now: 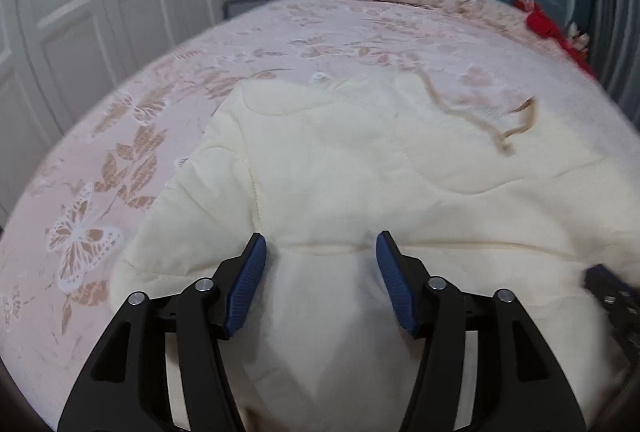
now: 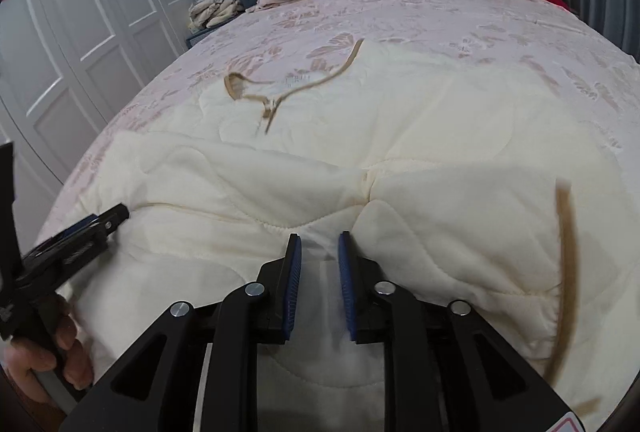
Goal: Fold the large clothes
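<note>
Now both tongs sit over a cream coat (image 1: 360, 172) spread on the near half of the bed (image 1: 120, 136).
Left tongs (image 1: 320, 252) gape, released, above its near edge; right tongs (image 2: 319, 252) stand narrowly parted, fabric between the pads (image 2: 294, 272), grasp uncertain.

the cream garment (image 1: 340, 168) is soft quilted cloth, matt, with stitched seams and a tan woven drawstring (image 1: 476, 116) lying on it. the bedspread (image 1: 132, 136) at the left edge of the bed is pink cloth with a raised floral and butterfly weave, faintly sheeny. the left gripper (image 1: 320, 256) has matt black plastic arms, ribbed blue rubbery pads (image 1: 246, 284) and shiny metal pins. the right gripper (image 2: 319, 252) looks the same. the wardrobe doors (image 2: 96, 12) are smooth, white, semi-gloss.
</note>
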Available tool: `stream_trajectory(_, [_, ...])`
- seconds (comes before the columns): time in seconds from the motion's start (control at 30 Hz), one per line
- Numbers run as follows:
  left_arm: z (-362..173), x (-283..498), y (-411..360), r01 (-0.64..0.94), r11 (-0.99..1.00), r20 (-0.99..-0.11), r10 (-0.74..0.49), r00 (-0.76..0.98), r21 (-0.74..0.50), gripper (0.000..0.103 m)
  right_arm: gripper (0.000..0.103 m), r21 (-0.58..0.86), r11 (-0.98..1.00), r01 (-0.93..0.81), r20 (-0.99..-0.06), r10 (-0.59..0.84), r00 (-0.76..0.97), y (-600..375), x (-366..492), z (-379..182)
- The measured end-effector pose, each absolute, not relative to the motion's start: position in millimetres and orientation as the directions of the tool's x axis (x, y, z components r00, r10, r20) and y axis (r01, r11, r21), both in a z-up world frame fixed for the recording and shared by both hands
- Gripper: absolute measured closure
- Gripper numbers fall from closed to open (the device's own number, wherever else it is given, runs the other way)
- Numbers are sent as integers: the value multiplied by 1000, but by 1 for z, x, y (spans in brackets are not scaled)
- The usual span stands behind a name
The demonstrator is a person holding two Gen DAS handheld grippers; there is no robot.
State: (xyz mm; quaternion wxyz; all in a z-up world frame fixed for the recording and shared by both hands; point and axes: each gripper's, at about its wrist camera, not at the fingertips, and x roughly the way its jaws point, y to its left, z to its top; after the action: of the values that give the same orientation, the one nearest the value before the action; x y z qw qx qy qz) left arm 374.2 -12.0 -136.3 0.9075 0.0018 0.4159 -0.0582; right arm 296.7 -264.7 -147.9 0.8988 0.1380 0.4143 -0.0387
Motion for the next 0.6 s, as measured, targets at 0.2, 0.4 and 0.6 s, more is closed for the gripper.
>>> stream_trajectory(0.2, [-66, 423, 20, 91, 986, -700, -165, 695, -142, 33, 78, 247, 966, 74, -684, 119, 720, -242, 343, -82])
stream_trajectory(0.4, [-96, 519, 5, 26, 993, -781, -106, 616, -115, 34, 80, 244, 970, -9, -732, 190, 654, -191, 459, -98])
stream_trajectory(0.6, [-163, 548, -3, -8, 998, -825, -41, 563, -56, 33, 84, 209, 976, -56, -816, 205, 540, -148, 528, -155])
